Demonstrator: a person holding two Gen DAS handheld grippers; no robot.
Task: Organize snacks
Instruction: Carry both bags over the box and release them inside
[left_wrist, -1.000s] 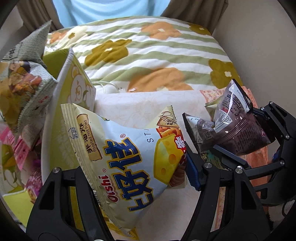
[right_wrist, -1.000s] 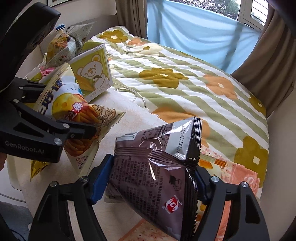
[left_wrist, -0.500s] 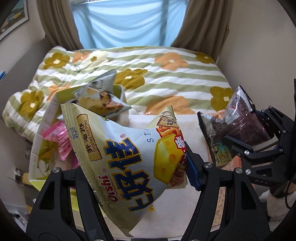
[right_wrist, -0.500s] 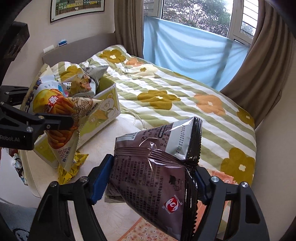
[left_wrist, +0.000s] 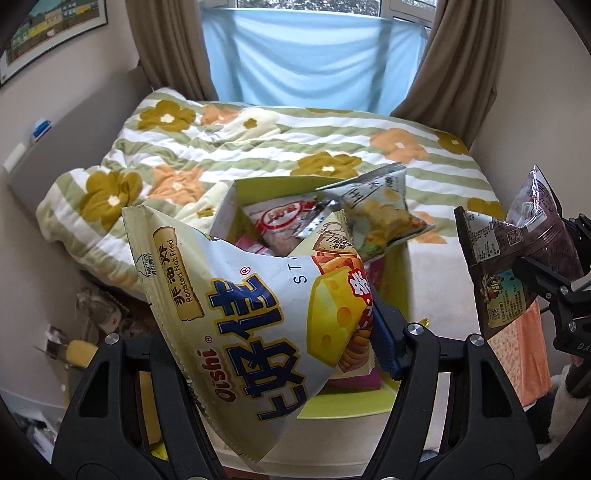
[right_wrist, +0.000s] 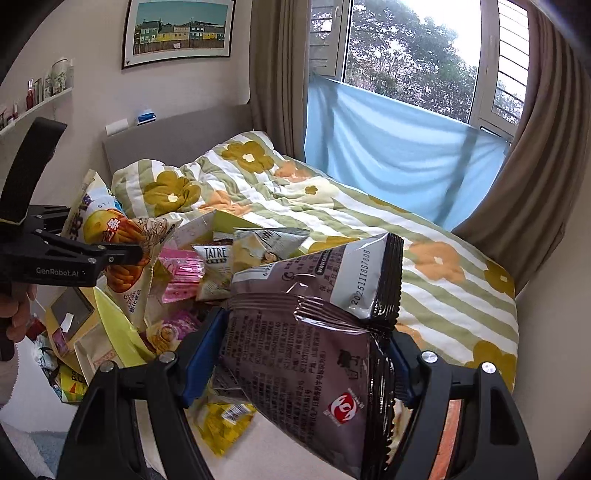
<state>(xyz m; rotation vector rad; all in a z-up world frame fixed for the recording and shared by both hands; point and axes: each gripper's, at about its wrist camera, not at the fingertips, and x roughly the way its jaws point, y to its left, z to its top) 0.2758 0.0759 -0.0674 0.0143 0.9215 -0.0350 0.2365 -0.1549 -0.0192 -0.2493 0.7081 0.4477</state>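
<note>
While both bags hang clear of the bed, the left gripper (left_wrist: 280, 332) is clamped on the Oishi cheese-stick bag (left_wrist: 258, 317), its jaws narrow, pinching the puffed pack across its lower half so most of the bag stands up ahead of the fingers. Just beyond and below that bag sits the yellow-green snack box (left_wrist: 400, 273), open-topped and already crowded with packets, a crinkled chip bag (left_wrist: 376, 210) perched on its far rim. The right gripper (right_wrist: 306, 354) has its jaws set wider and closed on the brown snack bag (right_wrist: 306, 332), which bulges between the blue pads and leans up and to the right of them; the box lies ahead and to the left of this tool, with the left gripper above its near-left side.

The likely step is dropping these two bags into the box. Several things could spoil that. Both packs are air-filled and slick, so a bag could squirm out of the pads or burst if squeezed harder. The box looks nearly full, so a bag let go onto the heap could slide off onto the floral quilt (left_wrist: 229, 147) or knock the chip bag off the rim. The two tools are close together over the same opening and could collide. The box's soft walls could also fold under a push.
</note>
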